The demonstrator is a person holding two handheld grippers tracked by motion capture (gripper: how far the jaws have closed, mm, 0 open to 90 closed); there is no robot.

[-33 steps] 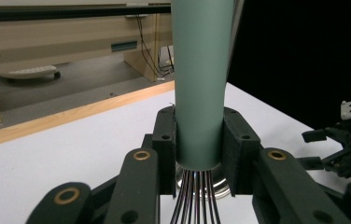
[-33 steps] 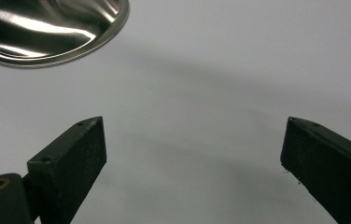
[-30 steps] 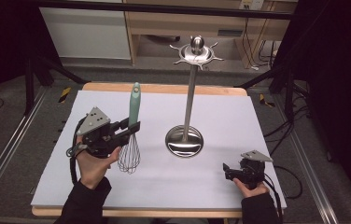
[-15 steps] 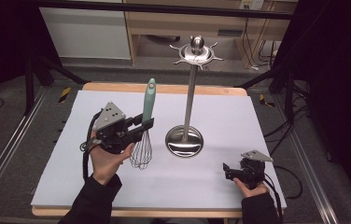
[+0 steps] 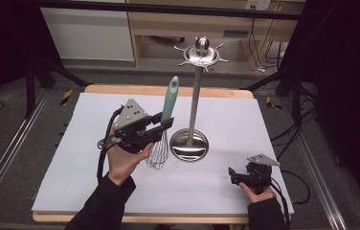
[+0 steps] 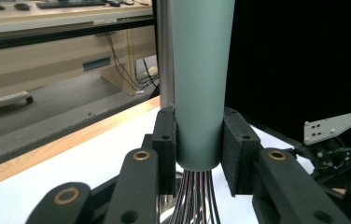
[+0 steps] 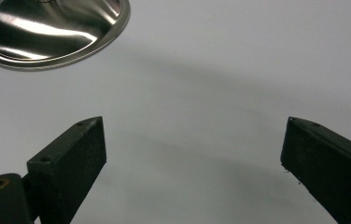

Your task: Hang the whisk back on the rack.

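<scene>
A whisk [image 5: 170, 98] with a teal handle and a wire head hangs above the white mat, handle up and tilted slightly right. My left gripper [image 5: 166, 125] is shut on the handle's lower end, just above the wires. In the left gripper view both pads press the teal handle [image 6: 200, 84]. A steel utensil stand [image 5: 195, 105] with a round base and a hooked crown rises just right of the whisk, apart from it. My right gripper [image 5: 232, 175] rests near the front right of the mat, open with nothing between its fingers [image 7: 71, 154].
The white mat [image 5: 245, 120] covers a wooden table [image 5: 168, 89]. The stand's shiny base [image 7: 52, 28] lies beyond the right gripper. Metal floor rails run along both sides of the table, and shelving stands behind it. The right gripper [image 6: 337, 154] appears beyond the whisk.
My left gripper has carried the whisk rightward and a little upward, closer to the stand's pole. The right gripper has stayed put.
</scene>
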